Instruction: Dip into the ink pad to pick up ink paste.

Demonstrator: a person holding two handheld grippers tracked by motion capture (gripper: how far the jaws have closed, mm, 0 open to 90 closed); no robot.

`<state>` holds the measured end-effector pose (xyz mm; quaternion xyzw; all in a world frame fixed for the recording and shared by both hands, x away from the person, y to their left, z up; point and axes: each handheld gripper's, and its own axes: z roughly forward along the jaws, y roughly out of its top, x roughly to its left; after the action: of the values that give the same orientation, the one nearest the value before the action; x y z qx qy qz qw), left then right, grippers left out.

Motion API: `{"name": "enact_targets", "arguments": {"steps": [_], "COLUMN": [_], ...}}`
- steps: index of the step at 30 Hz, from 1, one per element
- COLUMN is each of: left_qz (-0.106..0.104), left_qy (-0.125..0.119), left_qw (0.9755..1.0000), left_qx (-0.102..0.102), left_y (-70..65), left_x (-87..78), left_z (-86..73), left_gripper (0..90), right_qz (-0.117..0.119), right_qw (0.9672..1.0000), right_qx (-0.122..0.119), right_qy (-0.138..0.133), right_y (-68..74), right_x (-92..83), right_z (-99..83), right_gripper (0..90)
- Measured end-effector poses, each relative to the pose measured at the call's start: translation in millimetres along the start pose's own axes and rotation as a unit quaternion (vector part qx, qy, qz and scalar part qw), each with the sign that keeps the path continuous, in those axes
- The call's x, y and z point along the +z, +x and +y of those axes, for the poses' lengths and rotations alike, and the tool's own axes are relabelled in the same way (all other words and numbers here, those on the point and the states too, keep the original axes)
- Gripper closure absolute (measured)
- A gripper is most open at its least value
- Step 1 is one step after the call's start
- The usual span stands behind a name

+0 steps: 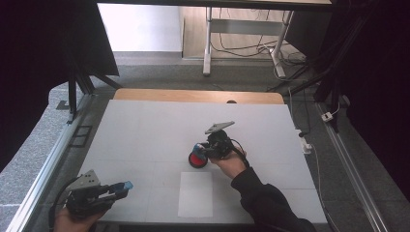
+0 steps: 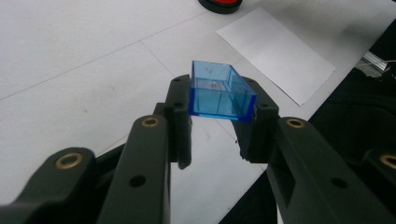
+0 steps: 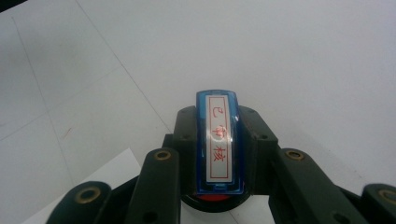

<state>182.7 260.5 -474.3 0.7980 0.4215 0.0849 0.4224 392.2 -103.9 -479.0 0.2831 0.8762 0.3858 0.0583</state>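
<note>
1. High view: left gripper (image 1: 121,187) at the desk's (image 1: 145,130) near-left corner; right gripper (image 1: 200,151) mid-desk over the red ink pad (image 1: 197,160), open surface all round.
2. Left gripper view: jaws clamp the blue cap (image 2: 219,91) (hollow side up).
3. Right gripper view: jaws clamp the blue stamp (image 3: 219,142), long axis pointing away, label facing up.

Blue stamp (image 3: 219,142) clamped in jaws, white table (image 3: 303,56)

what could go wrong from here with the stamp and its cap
The right gripper holds the blue stamp on the red ink pad; lifting could drag the pad along. The left gripper pinches the clear blue cap only at its fingertips, so it could slip. The white paper lies loose and may shift under stamping.
</note>
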Motion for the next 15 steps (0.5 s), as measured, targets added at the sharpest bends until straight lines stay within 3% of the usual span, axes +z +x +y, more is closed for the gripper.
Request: {"name": "enact_targets", "arguments": {"steps": [15], "left_qz": [-0.001], "left_qy": [0.0], "left_qw": [1.0], "left_qx": [-0.001], "left_y": [0.2], "left_x": [0.0], "left_z": [0.0], "left_gripper": [67.8], "right_qz": [0.004], "right_qw": [0.9998], "right_qx": [0.017], "right_qy": [0.011], "right_y": [-5.8], "right_x": [9.1], "right_z": [-4.2], "right_gripper": [71.4]}}
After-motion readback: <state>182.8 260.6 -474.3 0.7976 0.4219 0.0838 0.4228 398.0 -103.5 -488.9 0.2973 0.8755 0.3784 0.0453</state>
